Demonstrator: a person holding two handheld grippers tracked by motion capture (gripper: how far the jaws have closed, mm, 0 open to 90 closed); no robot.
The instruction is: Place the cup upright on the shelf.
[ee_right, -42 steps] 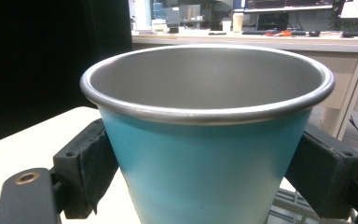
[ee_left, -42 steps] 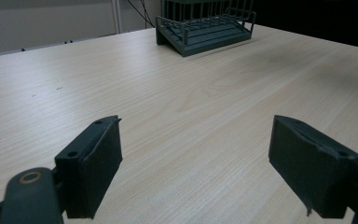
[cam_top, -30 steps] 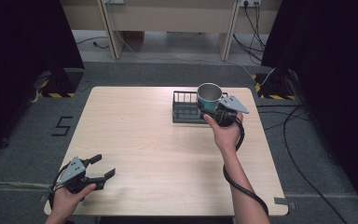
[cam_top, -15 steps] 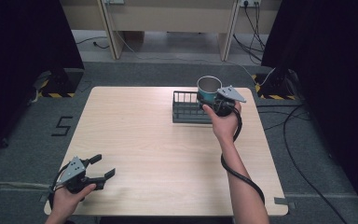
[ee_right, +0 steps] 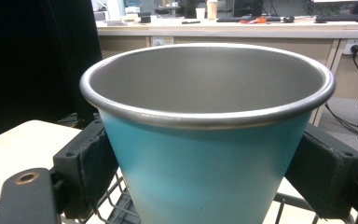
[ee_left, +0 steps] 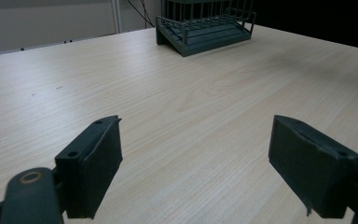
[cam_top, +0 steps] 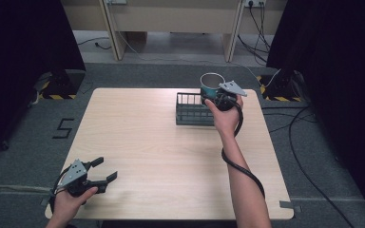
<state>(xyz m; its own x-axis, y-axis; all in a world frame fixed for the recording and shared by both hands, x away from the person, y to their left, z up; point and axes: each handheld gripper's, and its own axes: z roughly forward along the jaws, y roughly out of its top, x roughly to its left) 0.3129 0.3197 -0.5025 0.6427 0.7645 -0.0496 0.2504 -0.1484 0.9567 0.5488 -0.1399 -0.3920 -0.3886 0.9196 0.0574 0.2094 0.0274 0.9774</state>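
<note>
Teal cup (cam_top: 211,84), clamped upright in right gripper (cam_top: 218,97), has risen and shifted slightly back above rack (cam_top: 190,110): lift-out or placement under way. Left gripper (cam_top: 100,172) idle, jaws wide, empty.

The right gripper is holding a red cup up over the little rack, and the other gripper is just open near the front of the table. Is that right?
Nearly. The cup is not red: it is teal blue with a grey metal inside, as the right gripper view shows. The rest holds: the right gripper grips it above the rack, and the left gripper sits open near the table's front edge.
</note>
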